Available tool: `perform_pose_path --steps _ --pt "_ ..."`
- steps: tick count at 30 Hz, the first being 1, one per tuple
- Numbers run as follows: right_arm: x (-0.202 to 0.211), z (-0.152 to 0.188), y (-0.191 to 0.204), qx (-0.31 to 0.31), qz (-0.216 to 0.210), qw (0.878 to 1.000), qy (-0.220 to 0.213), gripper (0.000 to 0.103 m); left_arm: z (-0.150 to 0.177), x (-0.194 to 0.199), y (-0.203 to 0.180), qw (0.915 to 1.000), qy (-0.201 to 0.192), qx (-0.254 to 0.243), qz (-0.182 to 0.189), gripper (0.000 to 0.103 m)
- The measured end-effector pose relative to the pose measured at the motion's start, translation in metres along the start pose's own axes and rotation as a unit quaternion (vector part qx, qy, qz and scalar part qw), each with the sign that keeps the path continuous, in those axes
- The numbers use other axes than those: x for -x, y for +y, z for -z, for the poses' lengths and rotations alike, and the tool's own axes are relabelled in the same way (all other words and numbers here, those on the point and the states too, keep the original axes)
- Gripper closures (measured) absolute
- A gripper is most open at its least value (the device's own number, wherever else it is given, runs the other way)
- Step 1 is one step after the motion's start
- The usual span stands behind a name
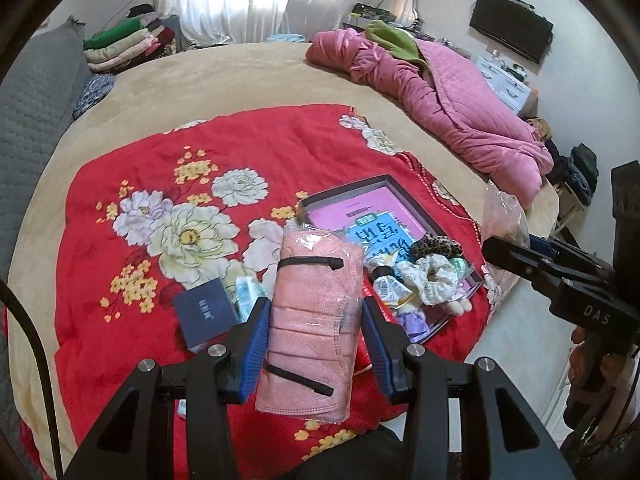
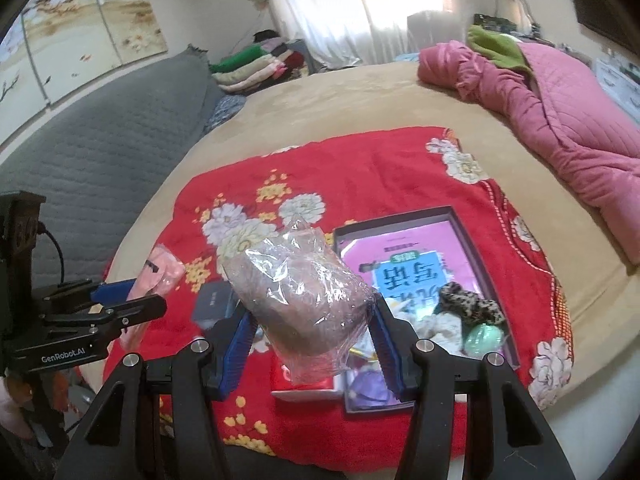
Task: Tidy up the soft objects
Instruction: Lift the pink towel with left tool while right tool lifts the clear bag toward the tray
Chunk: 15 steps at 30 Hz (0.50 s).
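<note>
Pink towel pack point(image 1: 308, 320) gripped in left claw point(image 1: 314, 344), plastic-wrapped bundle point(image 2: 304, 304) in right claw point(image 2: 312, 344); scrunchies point(image 1: 430, 276) already in box point(image 1: 344, 188), small items left on bed.

Ahead of both grippers the far red blanket point(image 1: 248, 148) and tan bed point(image 1: 248, 76) lay bare. Just below them a navy booklet point(image 1: 206, 314), bottle point(image 1: 248, 294) and open box point(image 2: 456, 212) of scrunchies point(image 1: 430, 278) crowded the near edge
</note>
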State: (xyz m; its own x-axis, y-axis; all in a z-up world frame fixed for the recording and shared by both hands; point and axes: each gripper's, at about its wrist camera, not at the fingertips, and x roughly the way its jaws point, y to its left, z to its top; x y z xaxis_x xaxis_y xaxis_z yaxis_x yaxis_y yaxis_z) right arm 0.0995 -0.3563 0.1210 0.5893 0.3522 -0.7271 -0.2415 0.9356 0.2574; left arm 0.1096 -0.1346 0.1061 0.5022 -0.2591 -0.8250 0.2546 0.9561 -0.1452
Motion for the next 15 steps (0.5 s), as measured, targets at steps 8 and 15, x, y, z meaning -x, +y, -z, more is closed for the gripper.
perform_pose_path --steps 8,15 --pt "0.011 -0.006 -0.021 -0.016 0.014 1.0 -0.011 0.046 -0.011 -0.01 -0.019 0.9999 0.002 -0.016 0.002 0.057" --pt "0.015 -0.009 -0.037 -0.028 0.025 0.999 -0.016 0.046 -0.019 -0.023 -0.036 0.9994 0.01 -0.031 0.007 0.057"
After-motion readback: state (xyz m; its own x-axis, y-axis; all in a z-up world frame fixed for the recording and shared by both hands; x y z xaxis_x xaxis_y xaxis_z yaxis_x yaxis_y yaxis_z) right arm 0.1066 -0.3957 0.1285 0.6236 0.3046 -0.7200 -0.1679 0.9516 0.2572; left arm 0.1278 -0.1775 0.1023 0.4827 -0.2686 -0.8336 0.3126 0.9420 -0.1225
